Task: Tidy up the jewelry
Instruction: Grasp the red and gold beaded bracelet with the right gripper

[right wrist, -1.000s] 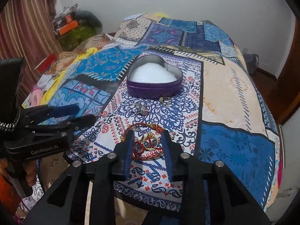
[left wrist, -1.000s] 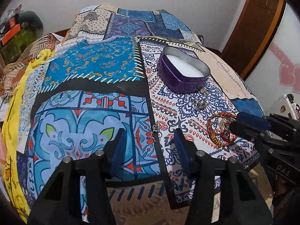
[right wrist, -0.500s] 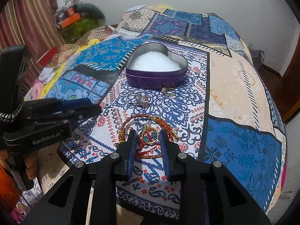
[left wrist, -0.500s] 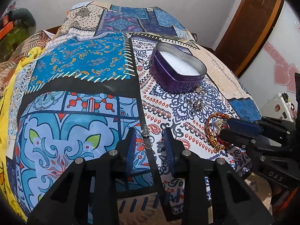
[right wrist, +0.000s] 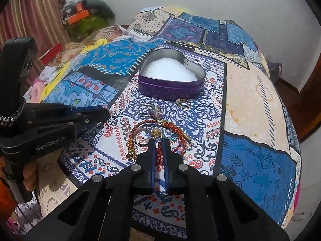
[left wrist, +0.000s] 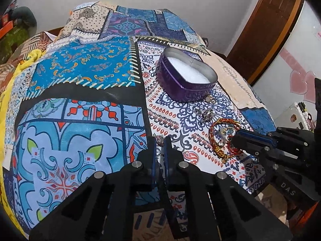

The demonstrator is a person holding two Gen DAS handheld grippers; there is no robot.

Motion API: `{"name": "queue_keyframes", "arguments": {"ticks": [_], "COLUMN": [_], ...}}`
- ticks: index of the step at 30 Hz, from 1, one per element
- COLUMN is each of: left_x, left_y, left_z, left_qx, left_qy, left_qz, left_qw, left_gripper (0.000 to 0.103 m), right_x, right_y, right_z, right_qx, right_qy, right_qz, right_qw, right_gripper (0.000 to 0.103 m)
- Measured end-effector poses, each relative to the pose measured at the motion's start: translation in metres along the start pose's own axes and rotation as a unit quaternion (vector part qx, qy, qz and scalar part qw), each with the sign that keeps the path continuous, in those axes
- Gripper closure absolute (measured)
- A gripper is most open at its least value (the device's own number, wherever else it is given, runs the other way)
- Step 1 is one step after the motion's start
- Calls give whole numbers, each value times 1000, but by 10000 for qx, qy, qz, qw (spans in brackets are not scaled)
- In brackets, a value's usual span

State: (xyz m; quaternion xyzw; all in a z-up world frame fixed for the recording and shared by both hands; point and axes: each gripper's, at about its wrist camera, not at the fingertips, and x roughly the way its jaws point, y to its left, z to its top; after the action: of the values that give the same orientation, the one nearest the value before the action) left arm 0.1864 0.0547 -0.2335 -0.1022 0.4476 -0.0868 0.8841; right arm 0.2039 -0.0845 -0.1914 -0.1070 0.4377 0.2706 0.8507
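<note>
- A small silver piece (left wrist: 159, 140) sits pinched between the tips of the left gripper (left wrist: 160, 143); it is too small and too covered to tell what kind of jewelry it is.
- The right gripper (right wrist: 159, 146) is clenched on the near strand of a red and gold braided bracelet (right wrist: 140, 127); the fingers hide the strand's lower part.
- A hand (right wrist: 30, 177) shows only at the left edge of the right wrist view, under the left gripper's body.
- Everything lies on a bed with a patchwork cover (right wrist: 250, 104) of blue, white and beige prints.
- An open purple heart-shaped tin (right wrist: 170, 89) with a white lining stands on the cover, beyond the bracelet.
- A gold ring (right wrist: 183, 102) lies just beside the tin's near wall; a silver ring cluster (right wrist: 153, 111) lies between tin and bracelet.
- A plain metal ring (right wrist: 141, 137) rests inside the bracelet's loop.
- White walls, a brown door (left wrist: 266, 28) and striped curtains (right wrist: 30, 16) surround the bed.
- A second ago both grippers stood apart around their pieces; both have since closed.
</note>
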Motion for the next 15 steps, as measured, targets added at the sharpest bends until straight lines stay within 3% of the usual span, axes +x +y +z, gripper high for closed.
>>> {"name": "queue_keyframes", "arguments": {"ticks": [11,15], "left_x": [-30,-35], "left_y": [-8,-3], "left_z": [-2,-6], "left_qx": [104,38], "left_qy": [-302,-252], "left_qz": [23,-13], "left_qw": [9995,9997], "left_gripper": [103,103], "right_x": [-19,-17], "right_y": [-2,4], "right_z": [2,6], "right_qx": [86,-18], "right_qy": [-122,-95], "right_qz": [-78,-49], "right_qw": [9999,9999], "right_gripper": [97,88]}}
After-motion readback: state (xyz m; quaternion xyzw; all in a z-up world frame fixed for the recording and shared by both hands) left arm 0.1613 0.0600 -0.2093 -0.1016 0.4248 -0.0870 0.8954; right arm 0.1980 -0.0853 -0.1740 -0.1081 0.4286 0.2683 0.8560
